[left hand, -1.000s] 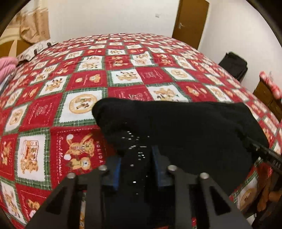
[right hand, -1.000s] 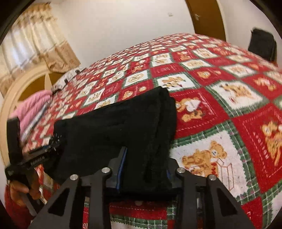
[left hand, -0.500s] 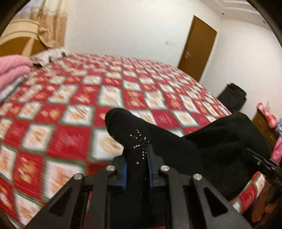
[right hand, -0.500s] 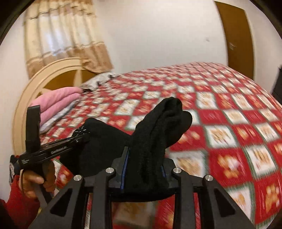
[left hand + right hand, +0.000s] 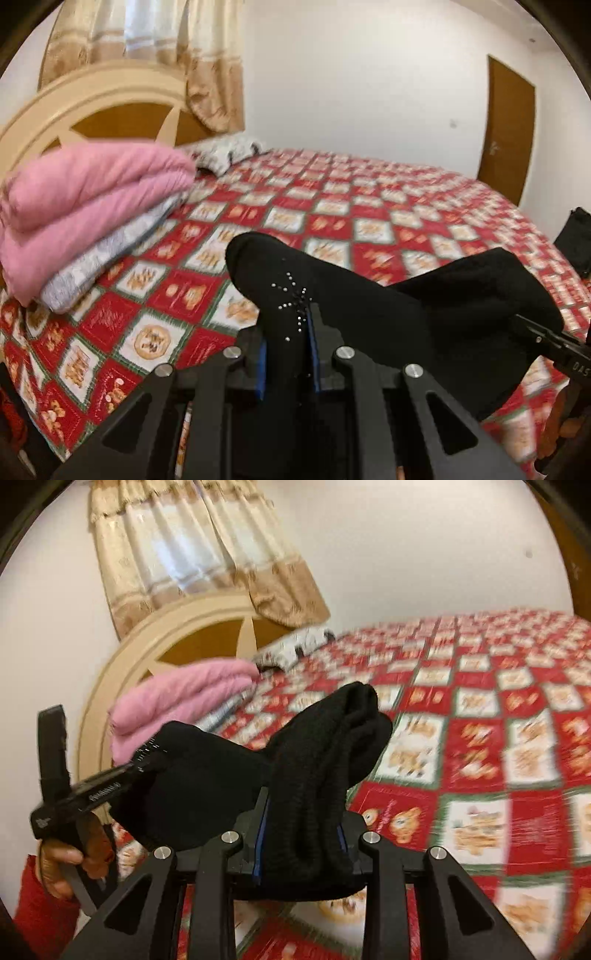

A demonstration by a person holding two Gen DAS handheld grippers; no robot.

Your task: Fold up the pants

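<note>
Moved: both grippers swung round from facing the door end of the bed toward the headboard, black pants lifted off the quilt and carried along; left jaws closed in further on the cloth over the last second.
Bed (image 5: 406, 206): red, white and green patchwork quilt with bear prints, blurred in both views.
Headboard (image 5: 122, 657): cream arch with brown panels, beige curtain (image 5: 207, 554) hanging above it.
Pink blanket (image 5: 85, 199): folded stack on a grey-white layer, at the head end, left of the pants.
Pants (image 5: 369, 306): black, folded bundle, held in the air between the two grippers, above the quilt, sagging in the middle.
Stud pattern (image 5: 295, 302): small silver dots on the pants, right at the left jaws.
Left gripper (image 5: 286, 358): blue-edged jaws pinched close together on a thin fold of the pants.
Right gripper (image 5: 301, 845): jaws wider apart, clamped on a thick ribbed bunch of the pants.
Left hand (image 5: 70, 860): red sleeve, wrapped round the left gripper's handle.
</note>
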